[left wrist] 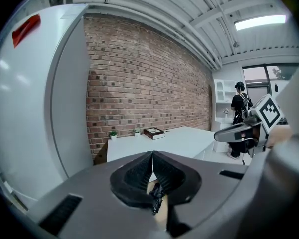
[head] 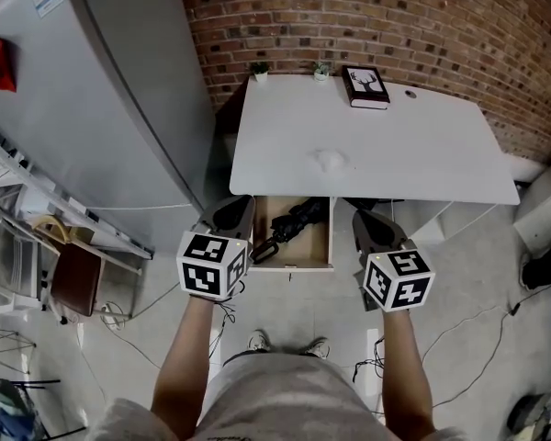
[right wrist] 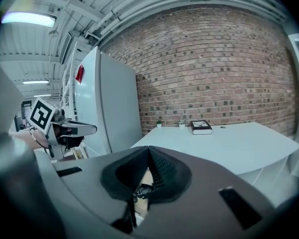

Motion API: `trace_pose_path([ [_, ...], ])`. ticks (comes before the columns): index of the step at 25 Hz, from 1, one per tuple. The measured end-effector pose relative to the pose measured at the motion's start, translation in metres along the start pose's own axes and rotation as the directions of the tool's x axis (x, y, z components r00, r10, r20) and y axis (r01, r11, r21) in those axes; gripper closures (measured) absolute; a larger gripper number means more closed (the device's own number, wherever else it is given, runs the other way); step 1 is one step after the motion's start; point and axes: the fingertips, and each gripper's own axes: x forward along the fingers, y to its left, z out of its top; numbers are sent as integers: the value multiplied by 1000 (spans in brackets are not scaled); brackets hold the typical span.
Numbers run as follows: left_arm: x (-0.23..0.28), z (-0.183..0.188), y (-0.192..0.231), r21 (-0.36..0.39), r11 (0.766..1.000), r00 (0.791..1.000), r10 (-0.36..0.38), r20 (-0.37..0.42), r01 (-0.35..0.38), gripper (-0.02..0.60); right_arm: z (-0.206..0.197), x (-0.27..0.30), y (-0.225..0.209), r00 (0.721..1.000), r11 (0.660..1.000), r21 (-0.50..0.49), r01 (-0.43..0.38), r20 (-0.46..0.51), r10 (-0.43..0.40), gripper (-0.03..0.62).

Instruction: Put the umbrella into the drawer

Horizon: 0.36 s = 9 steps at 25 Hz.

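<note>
Lying in open drawer (head: 294, 266): black umbrella (head: 297, 220). Left gripper (head: 240, 212), right gripper (head: 371, 222) both closed, empty, near drawer front.

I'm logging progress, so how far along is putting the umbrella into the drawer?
Done: the umbrella lies inside the open drawer under the white table. In hand: nothing; the left gripper and right gripper hover in front of the drawer, fingers shut and empty. Left: nothing of the placing itself, by the look of it; the drawer stands open, so pushing it shut may follow.
</note>
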Motion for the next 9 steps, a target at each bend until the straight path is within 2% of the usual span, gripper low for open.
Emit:
trace_pose_path([
  [9,3,0,-10,4,1000,1000,-18,-16,18,580,4,-1,1,1000,1000,4,-8,2,8,591],
])
